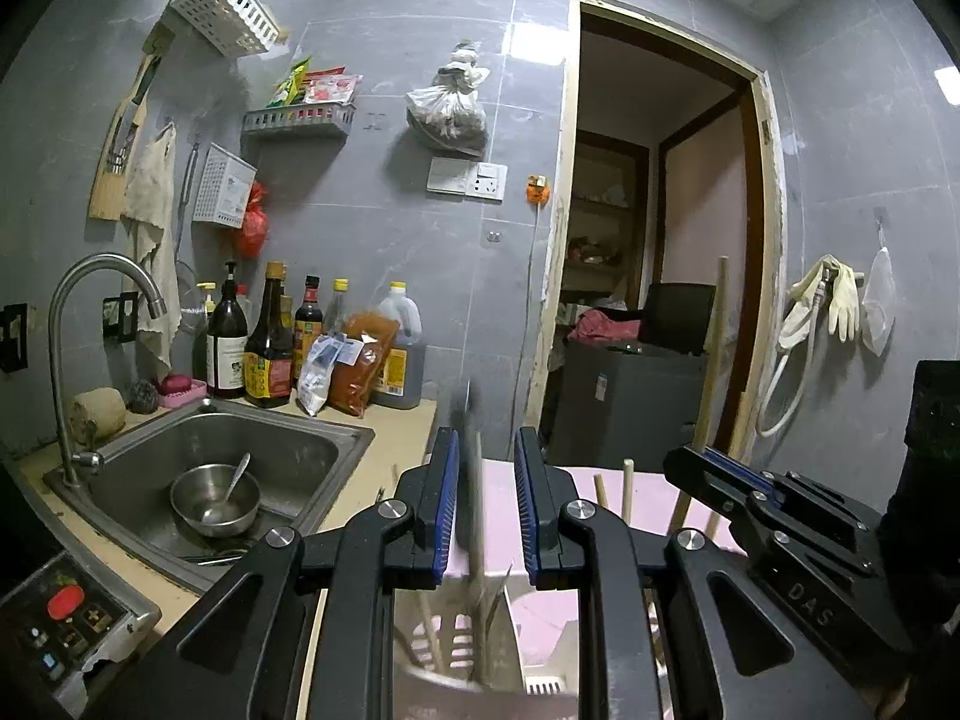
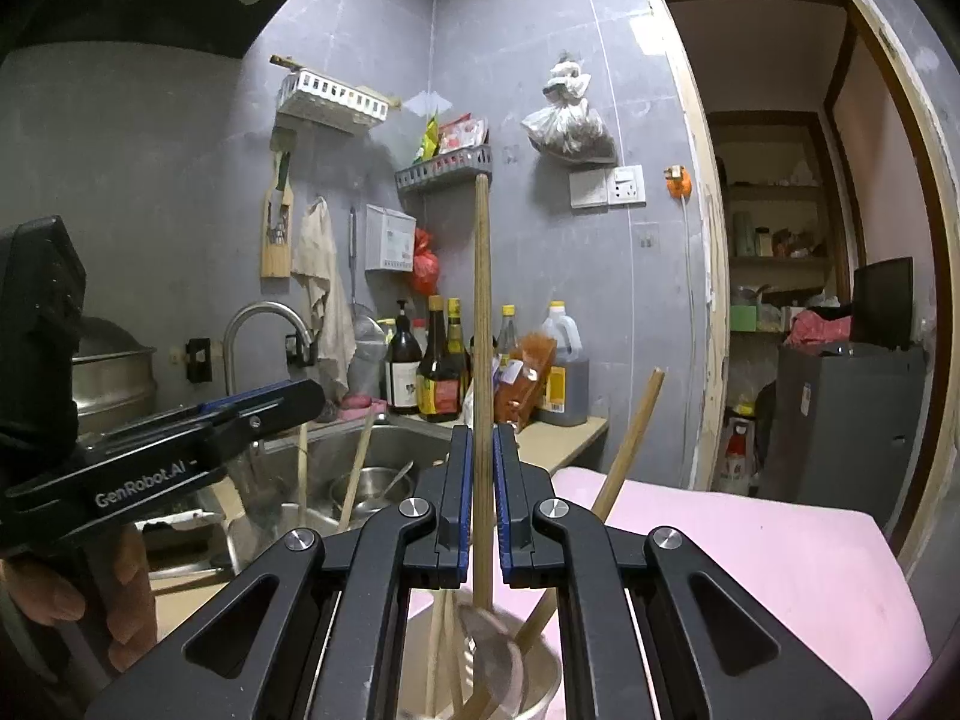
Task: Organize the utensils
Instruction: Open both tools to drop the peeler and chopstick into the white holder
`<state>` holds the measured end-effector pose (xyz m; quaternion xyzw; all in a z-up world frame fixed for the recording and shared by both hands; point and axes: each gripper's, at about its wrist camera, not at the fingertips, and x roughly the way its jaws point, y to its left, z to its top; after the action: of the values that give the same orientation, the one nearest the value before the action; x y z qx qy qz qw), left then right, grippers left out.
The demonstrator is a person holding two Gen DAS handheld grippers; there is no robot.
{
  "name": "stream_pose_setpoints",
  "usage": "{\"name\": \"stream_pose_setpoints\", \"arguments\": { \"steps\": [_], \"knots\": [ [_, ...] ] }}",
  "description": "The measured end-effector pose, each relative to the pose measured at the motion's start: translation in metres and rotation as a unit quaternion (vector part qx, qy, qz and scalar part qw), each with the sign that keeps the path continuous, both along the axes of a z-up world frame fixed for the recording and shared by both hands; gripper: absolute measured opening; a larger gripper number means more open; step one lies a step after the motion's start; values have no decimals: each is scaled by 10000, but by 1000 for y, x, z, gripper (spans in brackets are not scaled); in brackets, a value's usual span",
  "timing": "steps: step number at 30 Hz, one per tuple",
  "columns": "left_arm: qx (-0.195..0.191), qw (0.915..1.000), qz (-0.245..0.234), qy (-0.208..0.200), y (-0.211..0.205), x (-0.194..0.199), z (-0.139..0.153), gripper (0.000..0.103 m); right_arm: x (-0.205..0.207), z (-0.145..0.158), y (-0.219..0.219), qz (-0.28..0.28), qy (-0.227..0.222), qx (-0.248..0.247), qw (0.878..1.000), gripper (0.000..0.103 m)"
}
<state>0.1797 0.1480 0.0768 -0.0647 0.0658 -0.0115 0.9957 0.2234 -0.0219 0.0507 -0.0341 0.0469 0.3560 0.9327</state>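
My right gripper (image 2: 481, 468) is shut on the upright wooden handle of a ladle (image 2: 482, 360), whose bowl end sits low in a round pale utensil cup (image 2: 540, 702) with other wooden sticks. My left gripper (image 1: 486, 480) is open; a thin blurred metal utensil (image 1: 474, 510) stands between its jaws, touching neither, its lower end in a pink slotted utensil holder (image 1: 456, 642). The right gripper also shows at the right of the left wrist view (image 1: 732, 474), and the left gripper at the left of the right wrist view (image 2: 264, 402). Both holders stand on a pink surface (image 2: 750, 552).
A steel sink (image 1: 288, 438) at left holds a metal bowl (image 1: 213, 501) with a spoon. Sauce bottles (image 1: 270, 354) and packets line the counter behind it. A faucet (image 1: 90, 312), wall racks, and an open doorway (image 1: 660, 270) at right.
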Motion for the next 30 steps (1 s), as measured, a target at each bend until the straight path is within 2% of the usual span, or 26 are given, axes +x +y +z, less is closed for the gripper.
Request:
{"name": "stream_pose_setpoints", "arguments": {
  "steps": [17,21,30],
  "knots": [
    [-7,10000,-29,-19,-2,-8,1,19,-7,5,-6,-24,-16,91,10000,10],
    [-55,9999,-57,-65,-5,-12,7,23,-12,12,-13,-61,-74,183,9998,19],
    [-25,9999,-127,-61,-22,-24,15,37,-24,25,-39,-340,-84,239,9991,27]
  ]
}}
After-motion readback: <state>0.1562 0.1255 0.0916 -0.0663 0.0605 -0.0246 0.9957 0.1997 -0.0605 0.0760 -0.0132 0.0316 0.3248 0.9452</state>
